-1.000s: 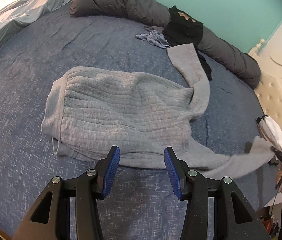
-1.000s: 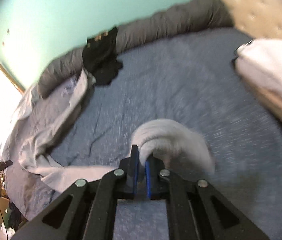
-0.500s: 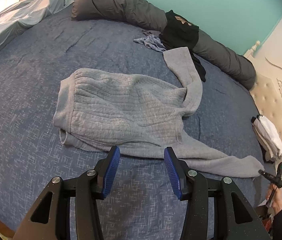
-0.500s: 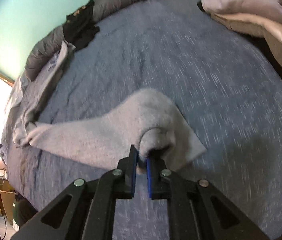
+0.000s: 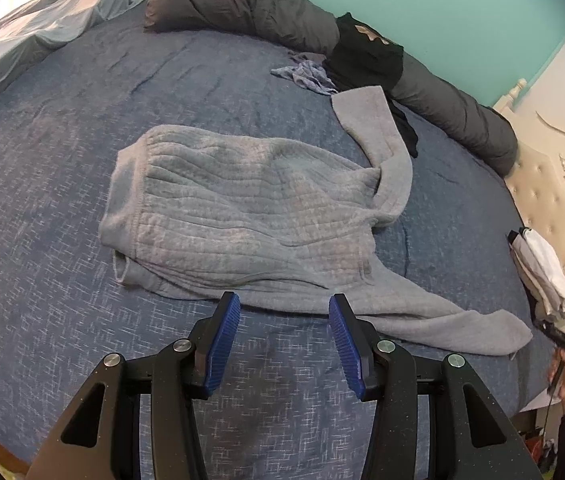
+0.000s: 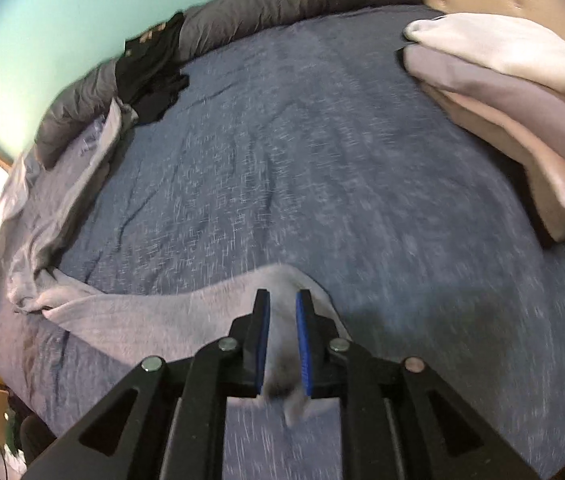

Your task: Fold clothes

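Observation:
A grey ribbed sweater (image 5: 242, 208) lies spread on the blue bed (image 5: 62, 160). One sleeve (image 5: 378, 128) bends off toward the far side. The other sleeve (image 5: 442, 320) stretches flat to the right, toward the bed's edge. My left gripper (image 5: 284, 308) hovers open just short of the sweater's near edge, with nothing between its fingers. My right gripper (image 6: 282, 300) points down at that sleeve's cuff (image 6: 142, 320). Its jaws are opening, and the cuff lies slack between them on the bed. In the left wrist view the right gripper (image 5: 558, 336) shows just past the cuff's end.
A stack of folded pale clothes (image 6: 502, 92) sits by the tufted headboard (image 5: 554, 184). A long dark bolster (image 5: 262, 12) runs along the far side. A black garment (image 5: 366, 52) and a small bluish cloth (image 5: 306, 74) lie there too. A light sheet (image 5: 22, 48) is bunched far left.
The right gripper came down with the raised sleeve cuff, which now lies flat on the bed, and its jaws have parted. The left gripper stayed open in place.

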Motion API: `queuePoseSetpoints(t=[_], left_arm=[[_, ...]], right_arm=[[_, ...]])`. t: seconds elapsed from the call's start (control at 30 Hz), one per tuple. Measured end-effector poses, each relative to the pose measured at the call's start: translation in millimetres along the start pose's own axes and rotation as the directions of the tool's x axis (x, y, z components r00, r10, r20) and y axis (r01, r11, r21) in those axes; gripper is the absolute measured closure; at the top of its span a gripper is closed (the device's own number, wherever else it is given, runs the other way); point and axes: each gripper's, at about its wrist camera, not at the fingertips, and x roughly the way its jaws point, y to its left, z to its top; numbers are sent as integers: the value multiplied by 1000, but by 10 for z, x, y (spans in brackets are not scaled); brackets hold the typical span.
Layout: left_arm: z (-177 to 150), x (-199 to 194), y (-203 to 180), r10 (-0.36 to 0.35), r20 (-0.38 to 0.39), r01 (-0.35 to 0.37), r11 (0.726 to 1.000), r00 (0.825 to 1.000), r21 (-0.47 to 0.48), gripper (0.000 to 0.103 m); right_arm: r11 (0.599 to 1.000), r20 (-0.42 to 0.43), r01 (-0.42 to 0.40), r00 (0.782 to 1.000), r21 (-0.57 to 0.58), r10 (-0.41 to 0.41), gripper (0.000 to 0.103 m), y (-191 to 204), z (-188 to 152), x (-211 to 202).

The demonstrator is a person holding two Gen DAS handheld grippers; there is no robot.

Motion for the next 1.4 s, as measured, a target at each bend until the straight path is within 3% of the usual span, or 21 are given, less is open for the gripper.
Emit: queuePoseSetpoints(t=[0.13, 0.27, 0.43, 0.57, 0.7, 0.77, 0.8, 0.83, 1.0, 1.03, 1.1, 1.17, 1.3, 1.4], left_arm=[[-5, 33, -82, -1, -9, 1, 1000, 1000, 22, 52], [16, 59, -109, -8, -12, 9, 999, 1000, 33, 52], [44, 129, -128, -16, -21, 17, 999, 1000, 35, 52], [31, 162, -193, -27, -24, 28, 999, 999, 40, 52], [20, 156, -252, -33, -24, 34, 998, 999, 49, 52], [18, 147, -267, -32, -22, 33, 998, 999, 48, 52], [16, 141, -267, -34, -21, 34, 998, 999, 47, 52], [16, 135, -266, -34, -20, 35, 998, 999, 45, 52], [23, 105, -234, -27, -21, 28, 998, 999, 51, 51], [27, 101, -220, -26, -22, 27, 998, 999, 51, 51], [36, 97, -170, -19, -22, 20, 999, 1000, 46, 51], [43, 96, -123, -15, -23, 15, 999, 1000, 39, 51], [34, 85, -25, -1, -23, 2, 1000, 1000, 25, 51], [27, 59, 27, 4, -18, -4, 1000, 1000, 11, 51]], right_arm=[[999, -82, 22, 996, -32, -25, 90, 128, 14, 355], [994, -164, 14, 986, -107, -32, 90, 234, -273, 534], [986, -245, -52, 969, -157, 12, 90, 272, -695, 536], [989, -195, -75, 980, -125, 49, 91, 235, -611, 311], [995, -82, -65, 995, -75, 59, 90, 218, -276, 115], [997, -67, -51, 997, -59, 47, 77, 236, -120, 146], [998, -77, -40, 996, -58, 36, 60, 254, -54, 204], [998, -92, -29, 995, -54, 24, 52, 262, -2, 270], [994, -186, 41, 981, -97, -59, 52, 316, 99, 673], [993, -211, 54, 975, -105, -75, 52, 327, 86, 770], [990, -240, 69, 966, -120, -97, 69, 328, 53, 917], [990, -225, 62, 970, -128, -90, 90, 330, 34, 929], [991, -111, 31, 993, -127, -45, 95, 336, 132, 618], [992, 31, -2, 1000, -125, 6, 96, 355, 334, 118]])
